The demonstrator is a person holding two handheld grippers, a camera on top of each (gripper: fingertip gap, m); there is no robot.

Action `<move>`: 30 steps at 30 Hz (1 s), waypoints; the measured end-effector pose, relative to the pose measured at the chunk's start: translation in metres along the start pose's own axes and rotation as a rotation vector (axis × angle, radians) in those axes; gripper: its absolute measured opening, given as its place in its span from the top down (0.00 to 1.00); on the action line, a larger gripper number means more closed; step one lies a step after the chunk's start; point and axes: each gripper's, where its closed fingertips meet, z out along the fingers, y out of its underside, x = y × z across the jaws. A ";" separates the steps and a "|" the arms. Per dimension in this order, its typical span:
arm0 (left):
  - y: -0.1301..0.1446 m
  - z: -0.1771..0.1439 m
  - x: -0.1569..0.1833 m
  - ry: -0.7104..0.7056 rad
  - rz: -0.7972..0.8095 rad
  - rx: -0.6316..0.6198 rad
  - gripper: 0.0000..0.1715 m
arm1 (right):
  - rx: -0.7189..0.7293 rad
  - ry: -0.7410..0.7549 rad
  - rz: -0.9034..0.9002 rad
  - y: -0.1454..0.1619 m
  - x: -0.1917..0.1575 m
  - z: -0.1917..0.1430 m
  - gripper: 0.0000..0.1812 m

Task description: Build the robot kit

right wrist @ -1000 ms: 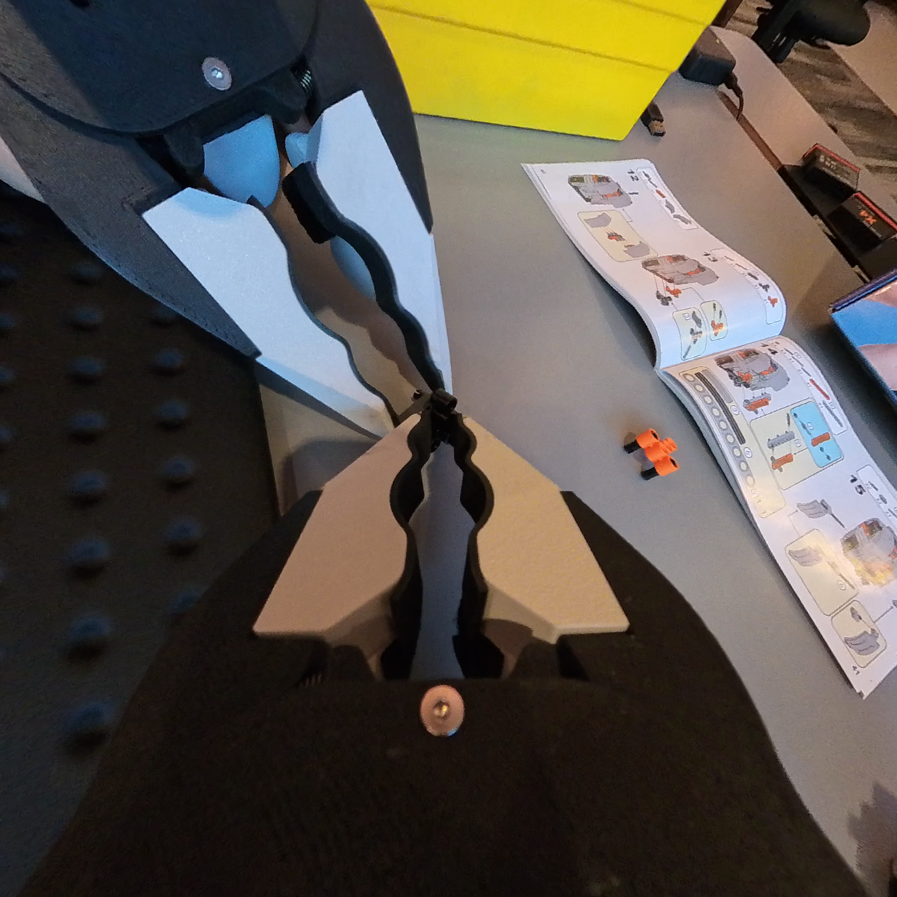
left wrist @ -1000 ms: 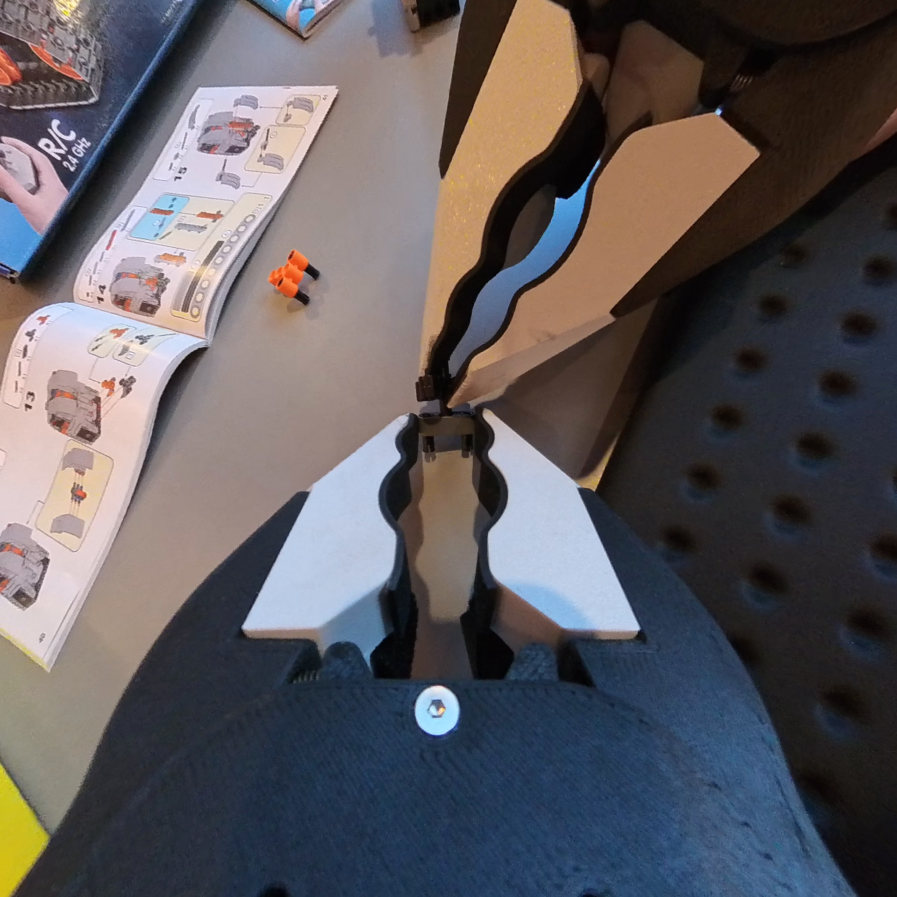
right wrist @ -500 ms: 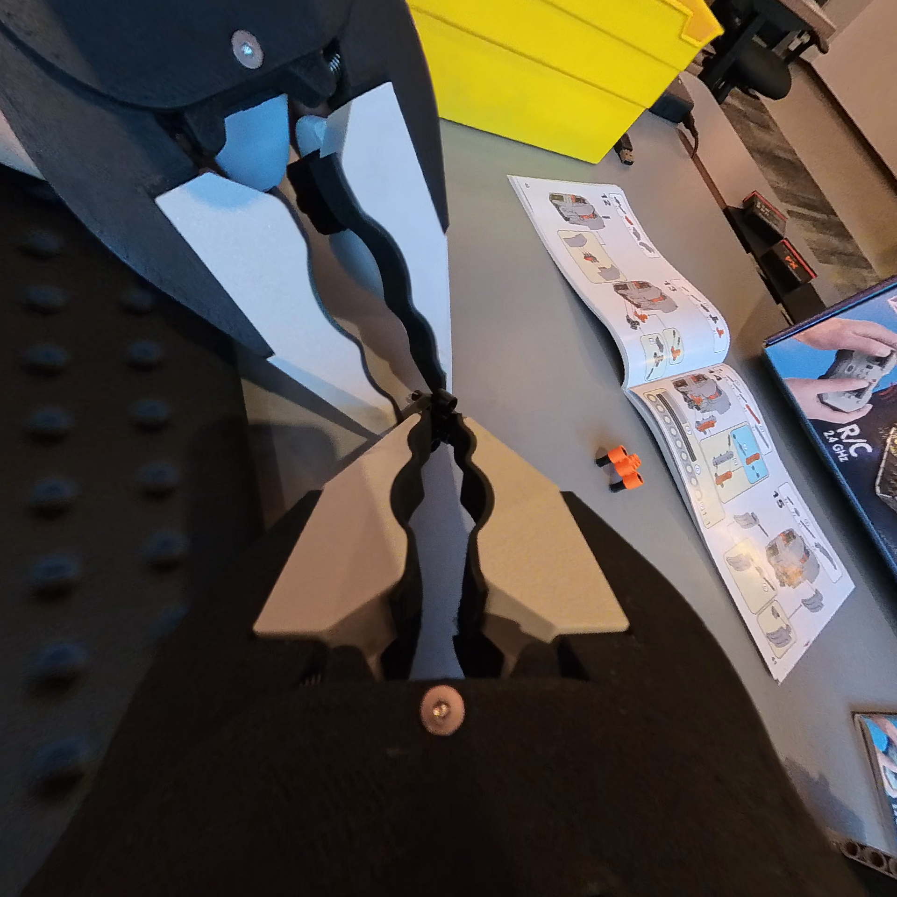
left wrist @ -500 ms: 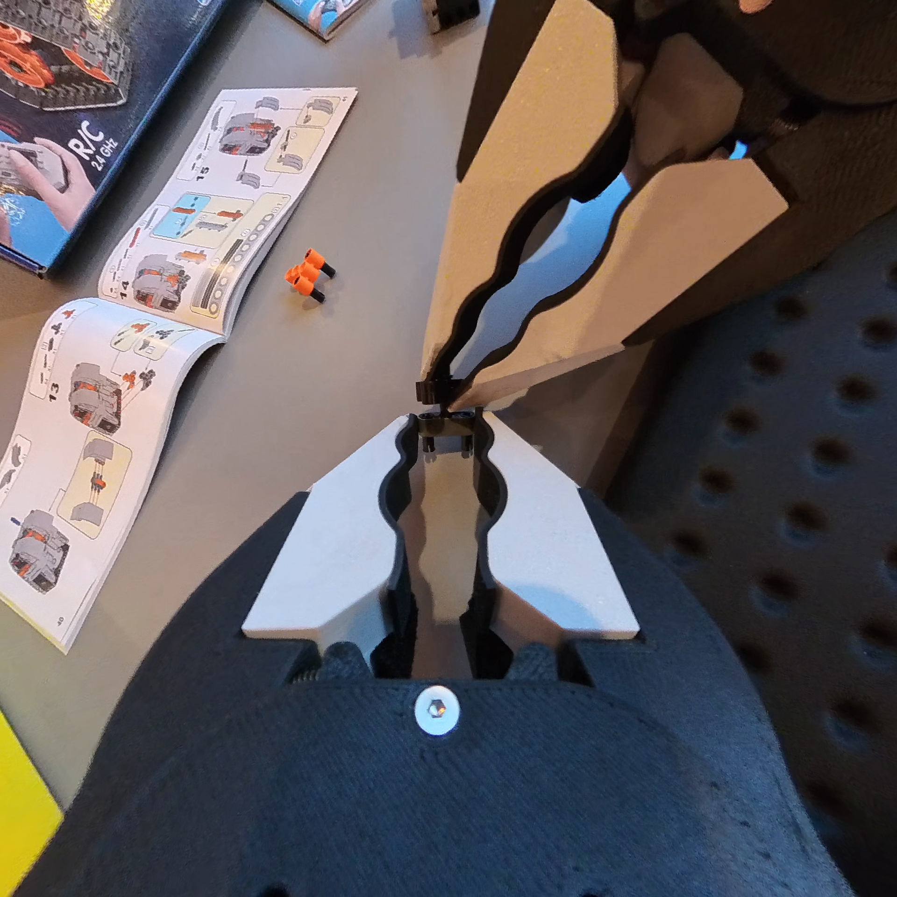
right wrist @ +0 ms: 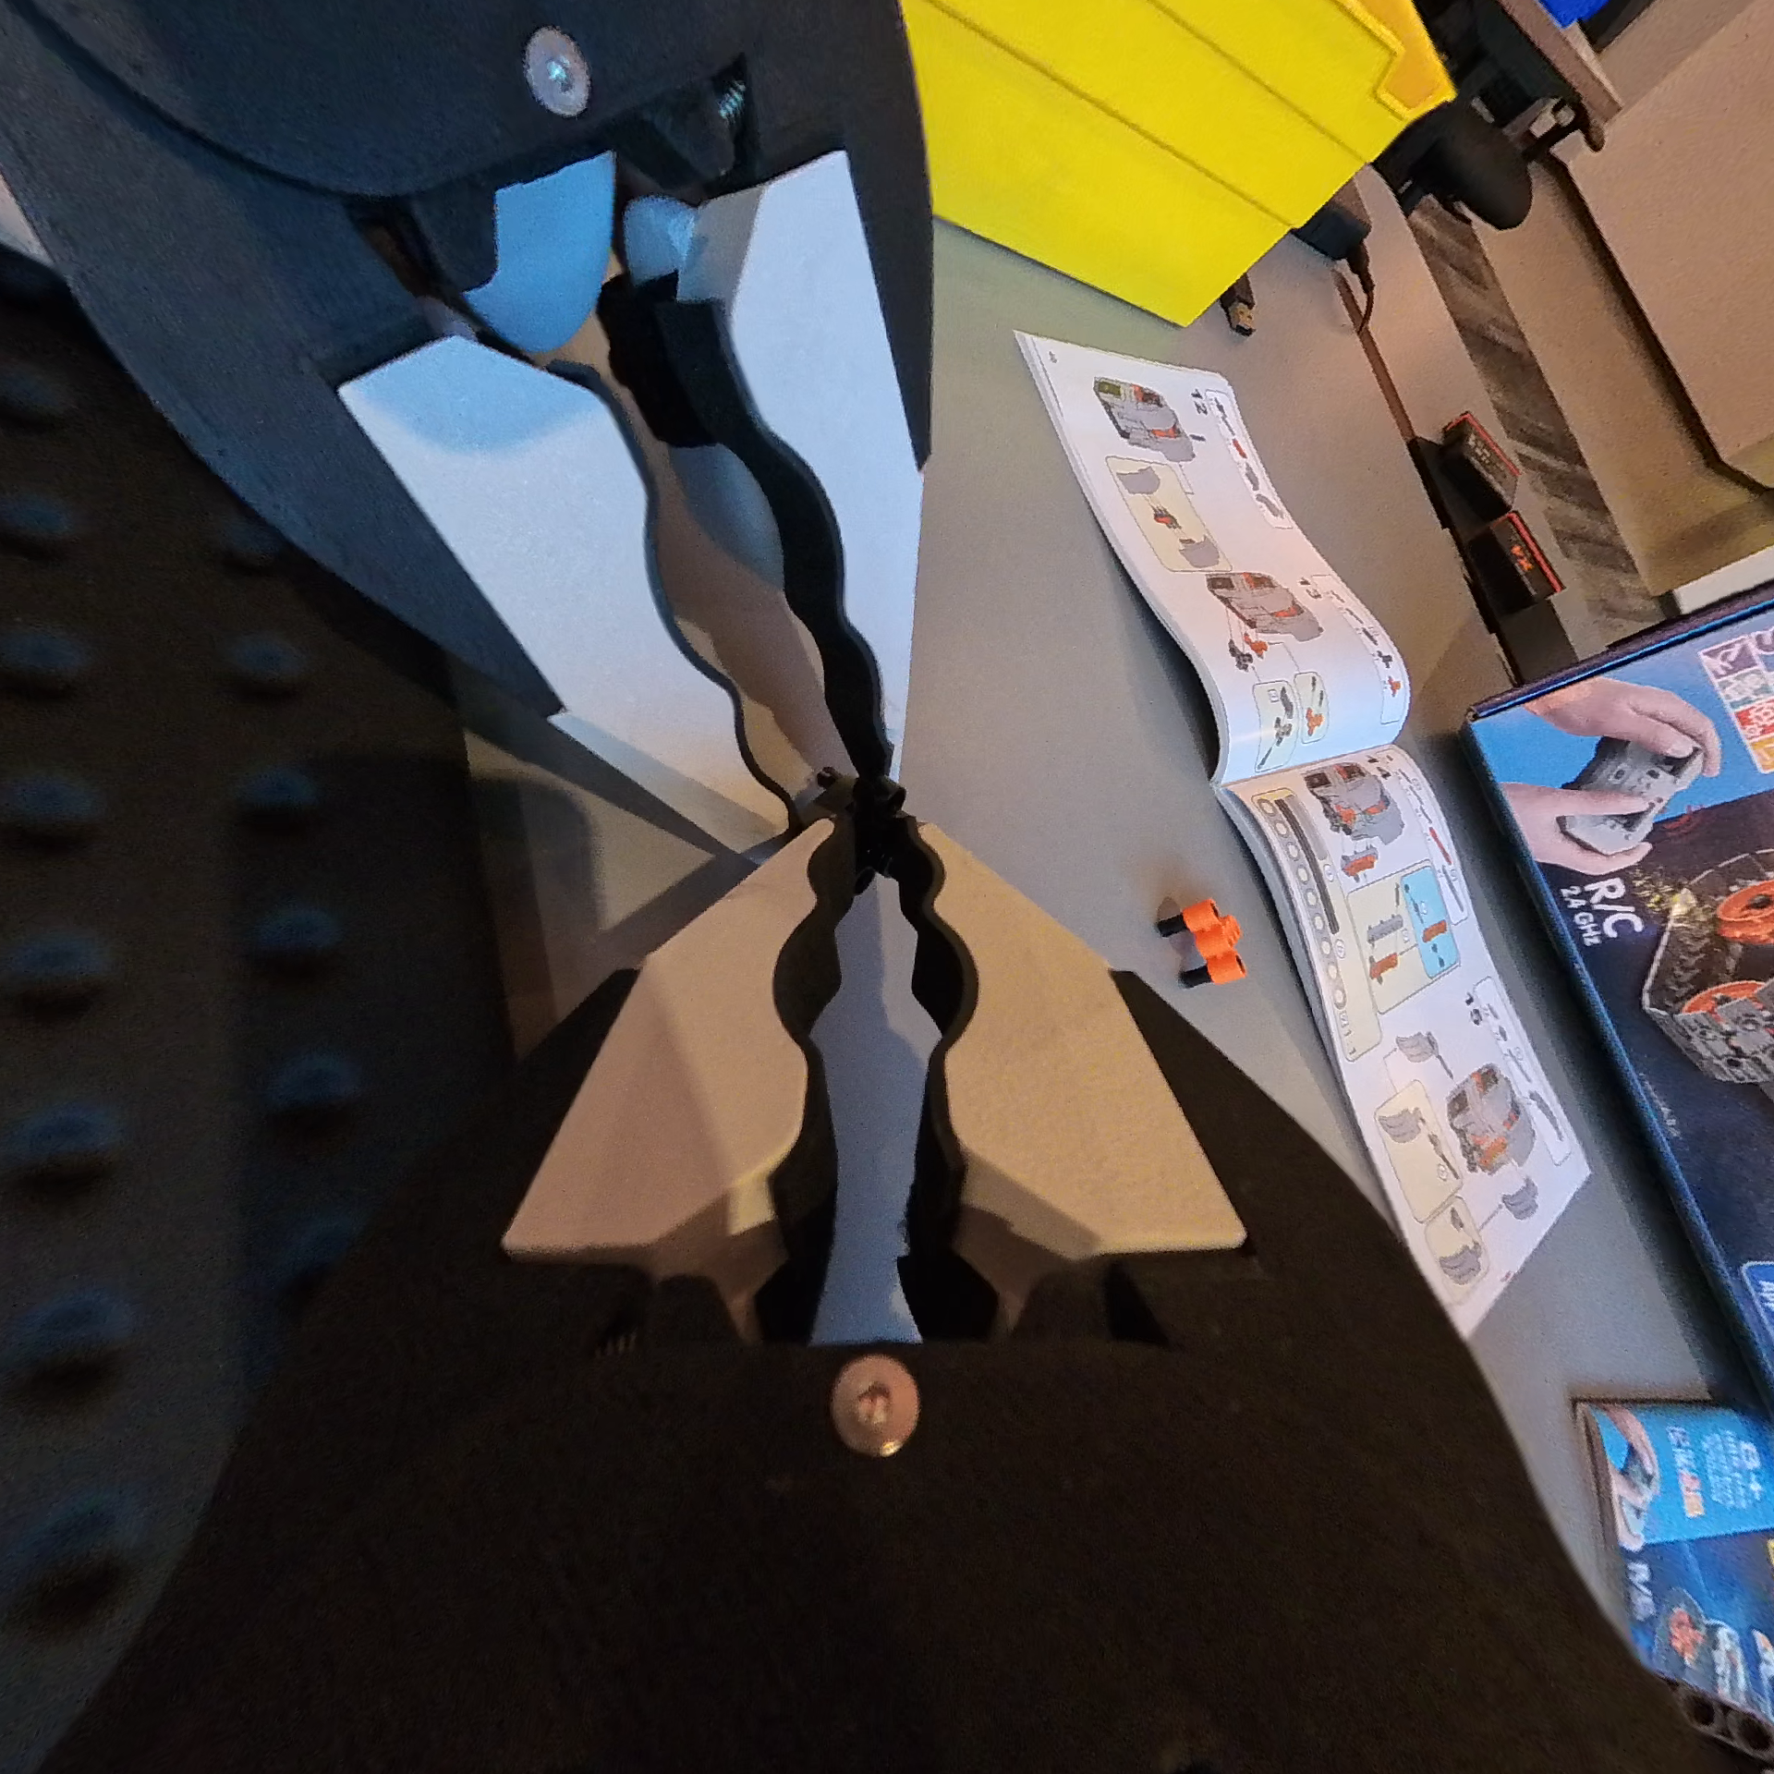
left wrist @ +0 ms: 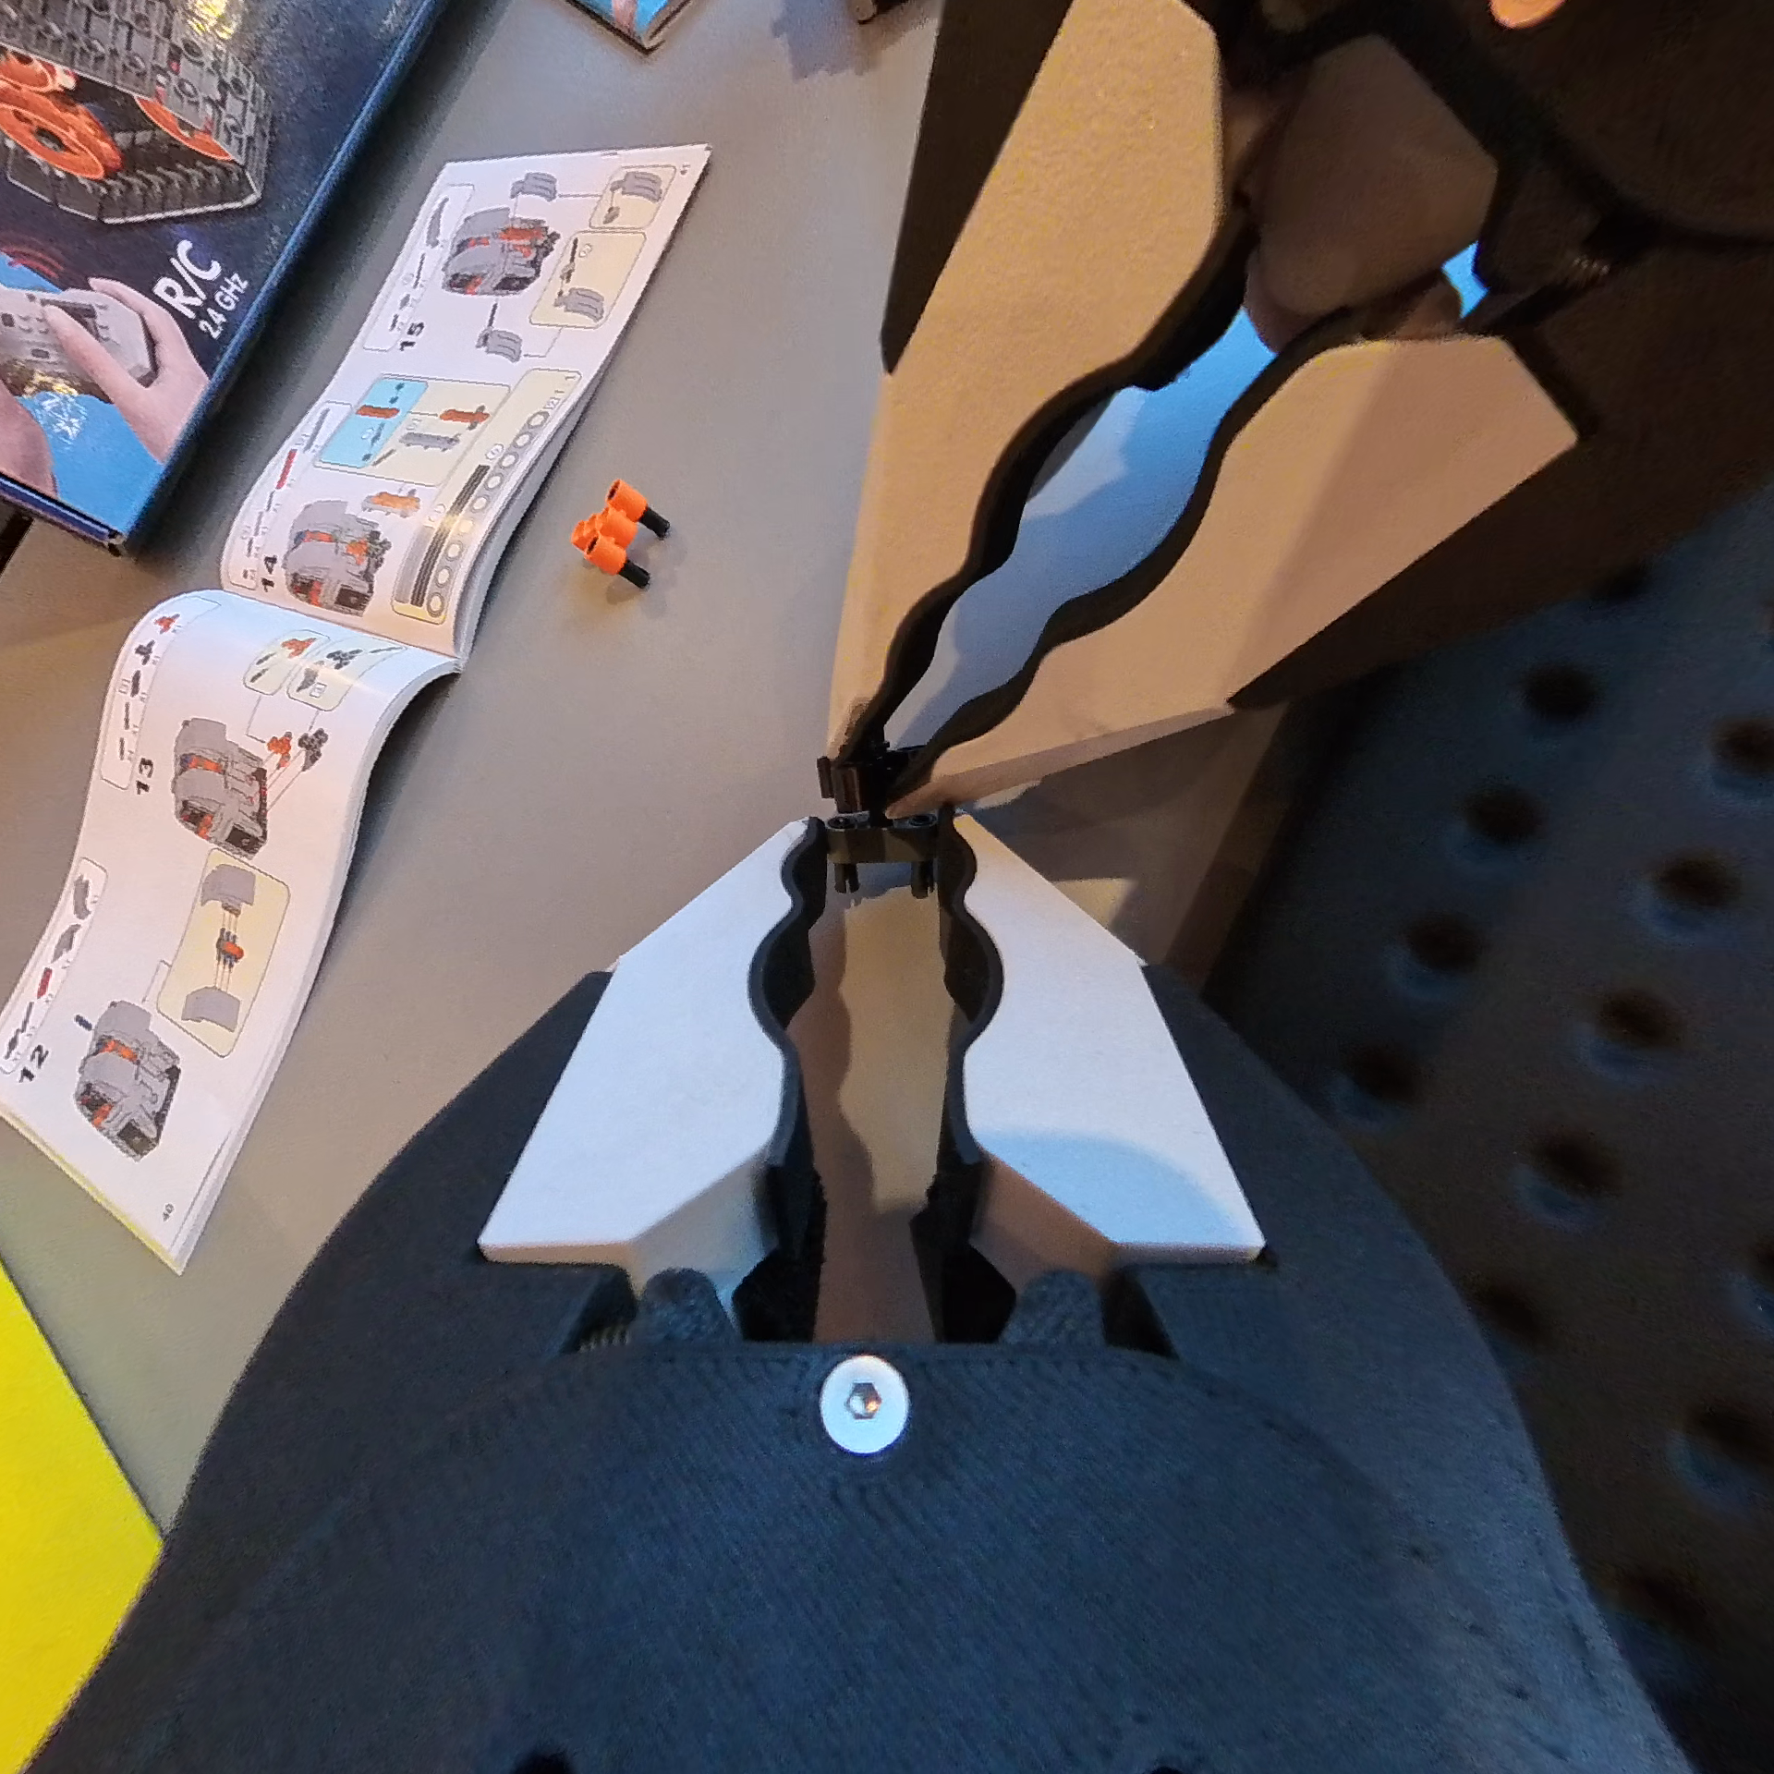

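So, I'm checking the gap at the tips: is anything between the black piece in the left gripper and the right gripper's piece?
Nothing visible. The black beam in the left gripper and the small black connector in the right gripper sit tip to tip; whether they touch is unclear.

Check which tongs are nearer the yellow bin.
Left. Yellow bin lies beside the left tongs' body; the right tongs, tip to tip with them, both pinching black parts, sit beyond.
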 end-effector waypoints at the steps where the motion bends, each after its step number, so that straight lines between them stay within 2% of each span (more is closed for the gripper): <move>1: 0.000 0.000 0.000 -0.001 0.004 0.000 0.89 | 0.005 -0.013 0.023 0.000 0.000 0.000 0.97; 3: -0.001 0.000 0.001 -0.008 0.021 0.002 0.89 | 0.018 -0.045 0.080 0.000 0.000 0.000 0.97; 7: -0.001 -0.001 0.001 -0.034 0.060 0.002 0.89 | 0.011 -0.052 0.056 -0.002 -0.002 0.001 0.97; 10: 0.000 0.000 0.001 -0.013 0.030 0.005 0.89 | 0.001 -0.068 0.070 -0.001 -0.002 0.002 0.96; 17: -0.001 0.000 -0.002 0.044 -0.067 0.024 0.89 | 0.038 -0.145 0.330 0.002 0.002 0.002 0.96; 21: 0.000 0.000 -0.003 0.051 -0.090 0.017 0.89 | 0.042 -0.168 0.411 0.003 0.003 0.004 0.96; 30: 0.001 0.001 -0.003 0.037 -0.069 0.008 0.89 | 0.024 -0.104 0.272 0.002 0.001 0.004 0.97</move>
